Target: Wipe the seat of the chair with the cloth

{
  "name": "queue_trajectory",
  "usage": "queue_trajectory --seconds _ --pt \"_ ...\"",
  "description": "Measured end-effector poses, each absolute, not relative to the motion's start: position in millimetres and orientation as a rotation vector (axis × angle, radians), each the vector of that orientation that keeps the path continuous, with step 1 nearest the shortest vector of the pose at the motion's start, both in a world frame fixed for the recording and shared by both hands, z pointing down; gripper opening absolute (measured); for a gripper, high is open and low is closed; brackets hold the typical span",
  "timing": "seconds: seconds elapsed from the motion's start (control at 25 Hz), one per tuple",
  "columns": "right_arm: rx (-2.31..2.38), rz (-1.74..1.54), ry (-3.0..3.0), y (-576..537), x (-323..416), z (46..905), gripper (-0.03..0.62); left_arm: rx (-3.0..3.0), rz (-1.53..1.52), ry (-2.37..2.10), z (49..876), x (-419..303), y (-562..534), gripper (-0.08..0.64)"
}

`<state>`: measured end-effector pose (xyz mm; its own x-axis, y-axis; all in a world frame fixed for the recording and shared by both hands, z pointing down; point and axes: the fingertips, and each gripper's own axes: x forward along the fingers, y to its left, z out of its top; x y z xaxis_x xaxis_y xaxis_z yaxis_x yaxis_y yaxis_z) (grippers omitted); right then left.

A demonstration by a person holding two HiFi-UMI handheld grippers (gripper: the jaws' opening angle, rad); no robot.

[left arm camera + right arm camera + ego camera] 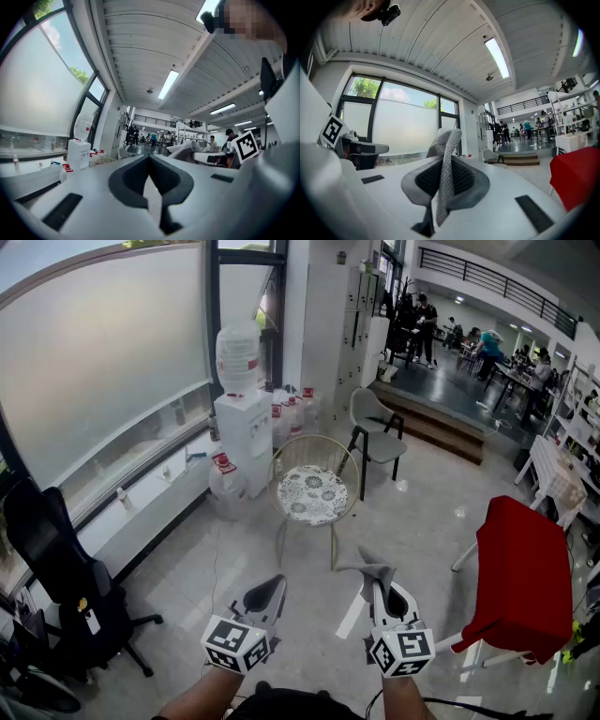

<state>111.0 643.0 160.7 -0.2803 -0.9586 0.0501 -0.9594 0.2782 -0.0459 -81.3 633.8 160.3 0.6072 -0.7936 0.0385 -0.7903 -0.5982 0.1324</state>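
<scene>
A gold wire chair (313,491) with a round patterned seat stands on the floor ahead of both grippers. My right gripper (372,579) is shut on a grey cloth (367,567), which sticks up between its jaws; the cloth (444,169) shows clearly in the right gripper view. My left gripper (273,589) is shut with nothing in it, its jaws (150,161) meeting at the tips. Both grippers are held low, well short of the chair.
A water dispenser (242,418) with spare bottles stands left of the chair. A grey chair (375,432) is behind it. A red chair (522,582) is at right, a black office chair (56,587) at left. People stand in the far hall.
</scene>
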Motion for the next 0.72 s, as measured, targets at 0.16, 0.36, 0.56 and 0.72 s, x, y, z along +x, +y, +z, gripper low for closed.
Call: queue_trajectory --seconds 0.16,0.36,0.56,0.72 --pt "1.874 0.111 -2.497 643 105 165 0.025 2.695 -0.023 -1.336 163 -86 633 0.005" --pt "1.878 0.106 -2.489 644 100 163 0.025 2.695 -0.024 -1.331 161 -91 634 0.005" --pt "1.913 0.118 -2.509 640 92 156 0.025 2.703 -0.029 -1.322 158 -102 630 0.005" --pt "1.915 0.127 -2.528 635 77 156 0.026 2.708 -0.034 -1.316 158 -116 627 0.005"
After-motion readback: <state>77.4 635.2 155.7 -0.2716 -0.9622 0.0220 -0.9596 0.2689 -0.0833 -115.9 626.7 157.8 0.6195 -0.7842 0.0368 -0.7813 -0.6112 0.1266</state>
